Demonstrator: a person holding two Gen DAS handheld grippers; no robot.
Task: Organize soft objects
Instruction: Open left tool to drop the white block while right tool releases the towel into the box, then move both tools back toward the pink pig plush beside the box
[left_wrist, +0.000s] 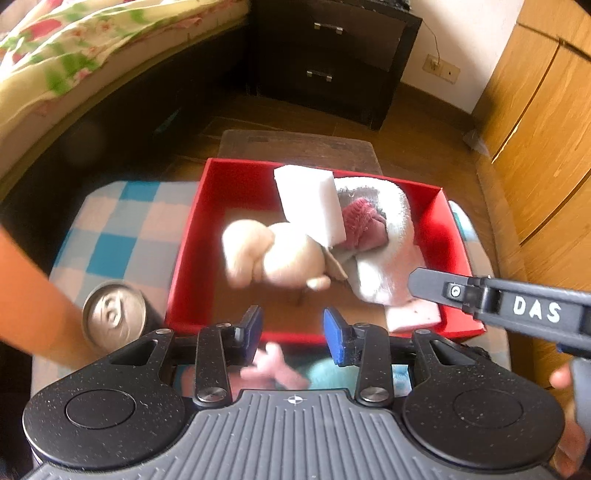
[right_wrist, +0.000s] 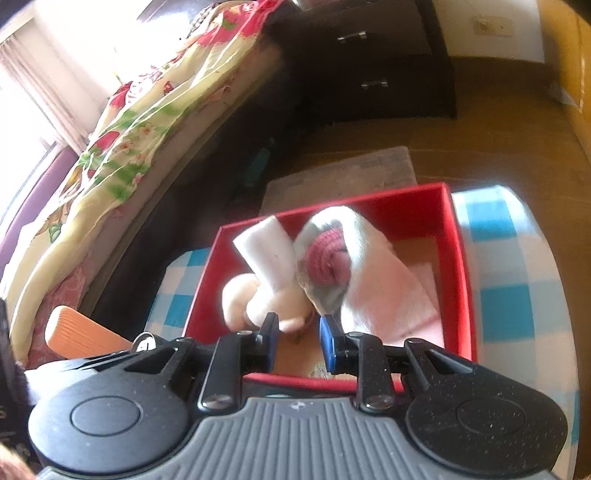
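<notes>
Red is the box (left_wrist: 186, 254), and it sits on a blue and white checked cloth (left_wrist: 110, 236); most of the soft things look to be inside it now. A cream plush toy (left_wrist: 273, 254) lies in the middle of the box; a white sponge (left_wrist: 310, 203) leans up on top of it; a white sock (left_wrist: 391, 236) curls round a pink knit ball (left_wrist: 364, 225) on the right side; a flat pink cloth (left_wrist: 413, 317) lies in the near right corner, partly under the sock.

My guess is that the job is nearly done, since the box is already quite full; what may be left is small. Something pink and something light blue (left_wrist: 325, 373) show just below the left gripper (left_wrist: 293, 326), outside the box; they are blurry, so I cannot tell what they are; if they are soft things, they still need to go in. A tin can (left_wrist: 112, 314) stands beside the box on the left; it is hard, so it likely stays out.

The left gripper hangs over the near edge of the box, with its jaws partly apart and nothing between them; the right gripper (right_wrist: 298, 341) hangs over the near wall too, close to the plush toy, jaws a little apart and holding nothing.
</notes>
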